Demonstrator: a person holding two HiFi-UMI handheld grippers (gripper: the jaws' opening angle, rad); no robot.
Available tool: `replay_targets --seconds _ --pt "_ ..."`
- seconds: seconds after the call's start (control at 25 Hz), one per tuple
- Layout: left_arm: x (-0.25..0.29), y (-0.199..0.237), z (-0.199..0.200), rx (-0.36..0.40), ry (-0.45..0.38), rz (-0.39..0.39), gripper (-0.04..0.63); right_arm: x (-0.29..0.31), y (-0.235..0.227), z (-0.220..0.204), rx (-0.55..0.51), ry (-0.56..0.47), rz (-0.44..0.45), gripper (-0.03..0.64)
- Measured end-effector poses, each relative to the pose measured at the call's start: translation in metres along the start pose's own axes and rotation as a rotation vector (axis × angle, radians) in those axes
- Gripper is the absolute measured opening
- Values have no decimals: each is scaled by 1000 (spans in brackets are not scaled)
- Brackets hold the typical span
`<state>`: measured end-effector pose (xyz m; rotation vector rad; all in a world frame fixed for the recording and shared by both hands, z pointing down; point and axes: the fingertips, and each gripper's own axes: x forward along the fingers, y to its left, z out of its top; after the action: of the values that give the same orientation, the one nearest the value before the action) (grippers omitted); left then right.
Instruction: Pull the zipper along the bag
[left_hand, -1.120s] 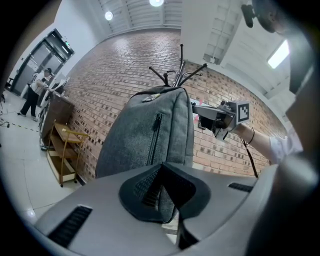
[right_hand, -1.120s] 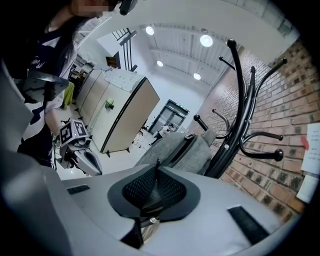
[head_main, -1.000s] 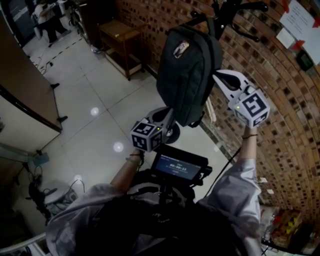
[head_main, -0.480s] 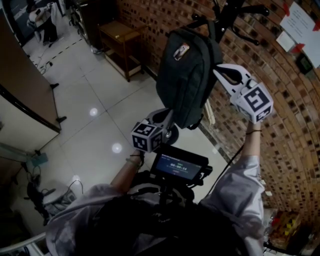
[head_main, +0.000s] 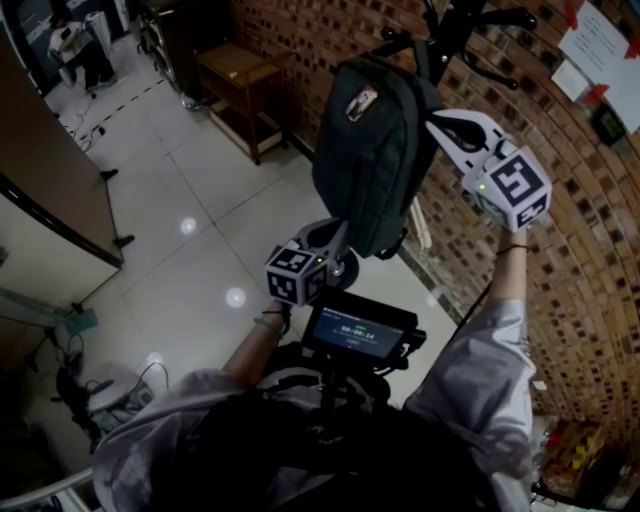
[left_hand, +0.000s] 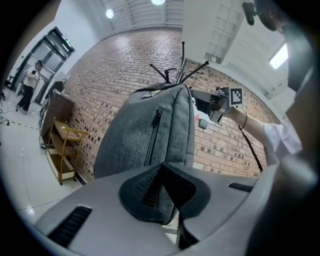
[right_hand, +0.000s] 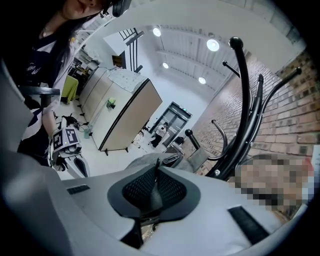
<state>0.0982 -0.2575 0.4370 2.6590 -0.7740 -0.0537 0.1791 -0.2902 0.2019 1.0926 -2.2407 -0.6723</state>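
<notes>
The grey backpack (head_main: 375, 150) hangs off a black coat rack (head_main: 450, 30), right up against the brick wall (head_main: 560, 250), front side facing out toward the room. My right gripper (head_main: 435, 125) is up at the top of it, and in the right gripper view the pads are pinched together on a thin dark zipper pull (right_hand: 155, 187), with the bag's top edge just past the tips. My left gripper (head_main: 335, 235) is down at the bottom end, jaws clamped on the fabric of the lower corner, so the bag runs between my two hands, top high on the right and bottom low on the left. From the left gripper view I'm looking straight up the front panel, and the front pocket zipper (left_hand: 152, 137) runs vertically up the middle of it. There's a small light patch (head_main: 362, 100) near the top of the bag. Below all this is glossy tiled floor (head_main: 200, 240), and a wooden shelf (head_main: 235, 80) stands further along the wall, well apart from the bag.
</notes>
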Motion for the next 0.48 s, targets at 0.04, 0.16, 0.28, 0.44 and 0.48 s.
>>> replay_targets --seconds 0.04,0.16,0.28,0.44,0.48 --pt "0 1 0 1 -1 1 8 1 -1 1 -3 -1 0 27" --pt "0 3 1 -5 -5 5 8 2 -5 2 -3 -3 0 26" --pt "-1 7 2 -15 -10 12 8 3 -8 5 -6 0 -3 26" --pt "-1 9 1 -27 -14 13 8 7 -15 14 -27 -7 -8 28" --pt "-1 9 1 -26 -15 13 8 8 -17 15 -23 -3 -10 28"
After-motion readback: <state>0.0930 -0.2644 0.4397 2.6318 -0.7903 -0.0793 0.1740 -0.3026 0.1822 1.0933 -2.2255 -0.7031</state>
